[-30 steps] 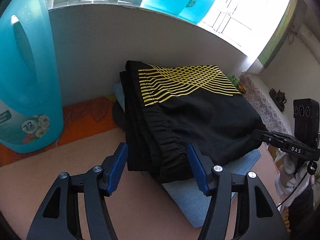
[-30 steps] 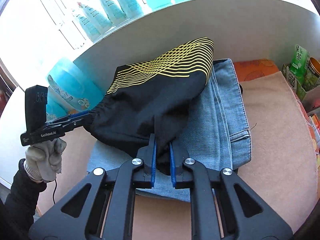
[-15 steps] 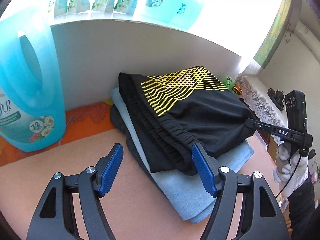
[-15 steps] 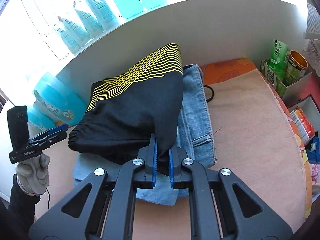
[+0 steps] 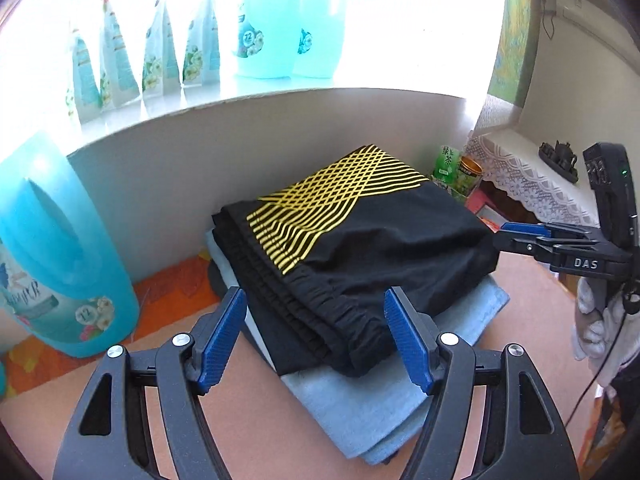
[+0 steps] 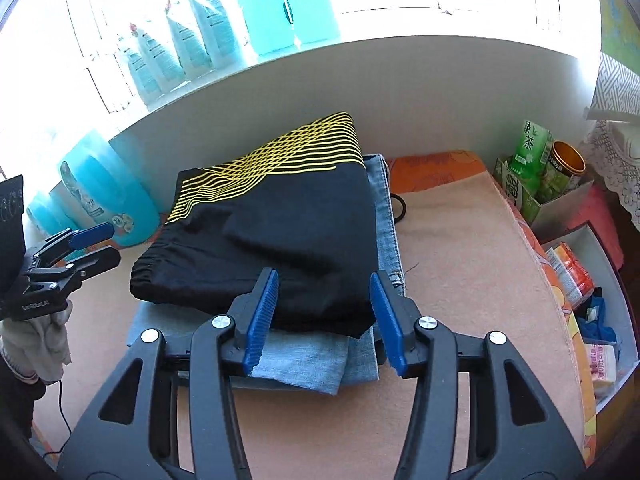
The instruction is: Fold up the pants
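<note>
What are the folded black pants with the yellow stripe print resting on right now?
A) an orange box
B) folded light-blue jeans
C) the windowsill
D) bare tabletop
B: the black pants lie flat on top of the folded light-blue jeans, whose denim sticks out beneath them along the near and right edges in both wrist views.

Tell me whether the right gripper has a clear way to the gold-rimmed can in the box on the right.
Probably yes. The right gripper, jaws opening and pressing on nothing, hovers over the black pants; between it and the can lies only bare mat, though the box wall fronts the can.
</note>
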A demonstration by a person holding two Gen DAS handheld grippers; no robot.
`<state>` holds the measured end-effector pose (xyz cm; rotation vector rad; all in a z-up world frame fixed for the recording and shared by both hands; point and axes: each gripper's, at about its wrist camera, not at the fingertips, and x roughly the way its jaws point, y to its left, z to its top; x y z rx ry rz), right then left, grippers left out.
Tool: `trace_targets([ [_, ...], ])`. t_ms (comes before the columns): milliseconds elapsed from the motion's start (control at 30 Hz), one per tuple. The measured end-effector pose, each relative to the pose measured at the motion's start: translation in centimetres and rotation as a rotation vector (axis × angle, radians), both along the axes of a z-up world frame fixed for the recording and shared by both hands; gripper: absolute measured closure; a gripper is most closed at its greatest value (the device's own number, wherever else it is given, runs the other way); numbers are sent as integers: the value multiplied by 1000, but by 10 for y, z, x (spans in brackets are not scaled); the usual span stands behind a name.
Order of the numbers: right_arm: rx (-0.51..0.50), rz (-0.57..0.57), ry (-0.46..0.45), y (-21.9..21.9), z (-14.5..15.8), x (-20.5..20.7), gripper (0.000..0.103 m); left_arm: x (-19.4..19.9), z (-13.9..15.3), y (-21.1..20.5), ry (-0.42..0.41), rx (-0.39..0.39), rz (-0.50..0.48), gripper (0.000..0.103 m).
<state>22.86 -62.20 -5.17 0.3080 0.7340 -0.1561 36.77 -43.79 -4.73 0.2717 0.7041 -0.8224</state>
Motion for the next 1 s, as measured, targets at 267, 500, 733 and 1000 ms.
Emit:
trace_targets([
  [267, -32, 33, 61, 19, -15, 18, 53, -1, -52, -19, 46, 168, -22, 32],
  [500, -120, 28, 131, 34, -31, 14, 53, -6, -51, -3, 79, 129, 2, 32],
  [733, -131, -15, 121, 35, -21, -19, 53, -23, -29, 34, 84, 77, 47, 32],
  [1000, -159, -14, -3, 75, 19, -78, 52, -78, 16, 87, 23, -19, 81, 32],
])
